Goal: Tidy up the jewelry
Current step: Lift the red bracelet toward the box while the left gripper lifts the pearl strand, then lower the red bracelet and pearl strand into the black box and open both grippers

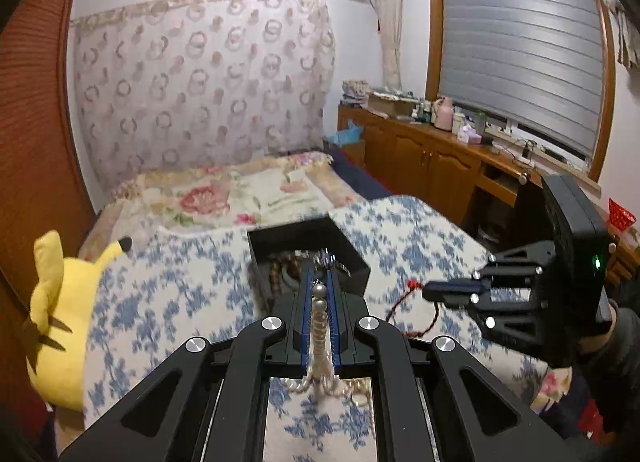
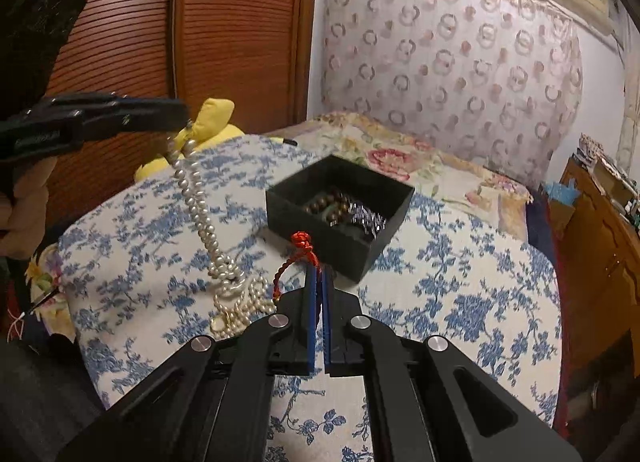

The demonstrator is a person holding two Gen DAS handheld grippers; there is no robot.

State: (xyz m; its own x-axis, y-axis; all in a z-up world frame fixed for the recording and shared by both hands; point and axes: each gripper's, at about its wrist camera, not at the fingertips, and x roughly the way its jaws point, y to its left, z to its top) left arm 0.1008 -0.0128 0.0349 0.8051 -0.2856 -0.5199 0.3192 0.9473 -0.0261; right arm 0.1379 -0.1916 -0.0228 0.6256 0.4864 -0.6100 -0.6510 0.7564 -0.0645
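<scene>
Here the left gripper (image 1: 319, 282) is clamped on a white pearl necklace (image 2: 200, 205), whose strand hangs down to a heap on the blue-flowered white bedcover (image 2: 460, 282). The right gripper (image 2: 319, 274) is pinched on a red knotted cord bracelet (image 2: 302, 252), its loop trailing below. The open black square box (image 2: 400, 191) — brown beads already inside — lies straight ahead of both, toward the bedcover's far edge. The right gripper looks nearer; the pearls' long tail probably needs more lift.
</scene>
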